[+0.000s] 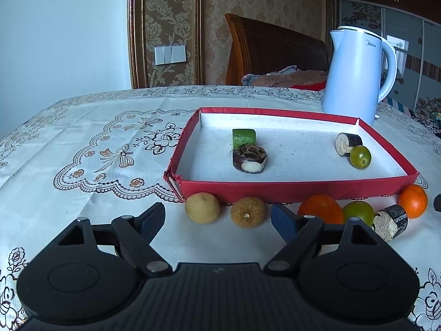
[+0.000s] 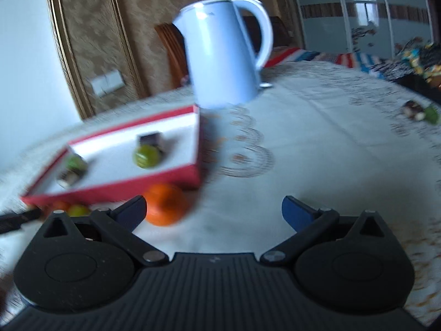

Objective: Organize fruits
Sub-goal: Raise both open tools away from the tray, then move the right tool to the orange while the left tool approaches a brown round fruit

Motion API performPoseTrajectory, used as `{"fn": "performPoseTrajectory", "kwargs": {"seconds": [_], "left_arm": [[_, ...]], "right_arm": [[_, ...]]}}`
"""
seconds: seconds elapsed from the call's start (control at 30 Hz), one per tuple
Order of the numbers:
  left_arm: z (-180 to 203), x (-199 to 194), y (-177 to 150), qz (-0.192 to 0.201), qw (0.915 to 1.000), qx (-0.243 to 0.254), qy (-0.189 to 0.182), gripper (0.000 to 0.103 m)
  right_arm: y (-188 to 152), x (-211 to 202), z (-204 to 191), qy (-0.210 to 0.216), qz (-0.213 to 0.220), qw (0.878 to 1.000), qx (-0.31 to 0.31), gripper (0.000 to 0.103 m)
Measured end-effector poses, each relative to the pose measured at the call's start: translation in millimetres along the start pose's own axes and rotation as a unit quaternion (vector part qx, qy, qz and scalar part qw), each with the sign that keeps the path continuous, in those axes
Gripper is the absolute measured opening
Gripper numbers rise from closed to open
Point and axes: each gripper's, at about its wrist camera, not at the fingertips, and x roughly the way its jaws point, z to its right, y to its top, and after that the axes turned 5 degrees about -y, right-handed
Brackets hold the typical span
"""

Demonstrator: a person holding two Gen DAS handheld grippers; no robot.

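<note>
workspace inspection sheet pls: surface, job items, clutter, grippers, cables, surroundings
Surface: table under a lace-print tablecloth.
Job's things: red tray holds four pieces, one a green fruit. In front of it on the cloth: two brown fruits, two oranges, a green fruit, one dark cut piece.
Clutter: white kettle behind the tray; small items at the far right of the table.
Grippers: left hand-held gripper open, empty, facing the brown fruits; right hand-held gripper open, empty, its view blurred.
Cables: nothing seen.
Surroundings: patterned wallpaper, wall switch, wooden headboard, wardrobe doors.
</note>
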Motion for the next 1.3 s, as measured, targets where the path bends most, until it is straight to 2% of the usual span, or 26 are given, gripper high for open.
{"fn": "performPoseTrajectory", "kwargs": {"seconds": [0.2,0.37,0.6,0.87,1.13,1.3], "left_arm": [[-2,2,0,-0.007,1.0000,-0.004,0.001,0.084],[-2,3,0,-0.008,1.0000,-0.006,0.000,0.084],[-7,3,0,-0.013,0.9999,-0.009,0.006,0.084],[-26,-1,0,-0.008,0.9997,-0.007,0.021,0.085],[-53,5,3,-0.033,0.9986,-0.040,0.011,0.085],[-37,7,3,-0.033,0.9994,0.000,0.013,0.085]], "right_arm": [[1,4,14,0.003,-0.016,1.000,0.006,0.103],[0,5,-15,-0.010,-0.010,0.998,-0.067,0.103],[6,24,-40,-0.009,-0.032,0.995,-0.095,0.103],[9,39,-43,-0.013,-0.058,0.994,-0.089,0.103],[9,39,-41,-0.011,-0.060,0.994,-0.087,0.103],[9,39,-41,-0.013,-0.061,0.994,-0.089,0.103]]}}
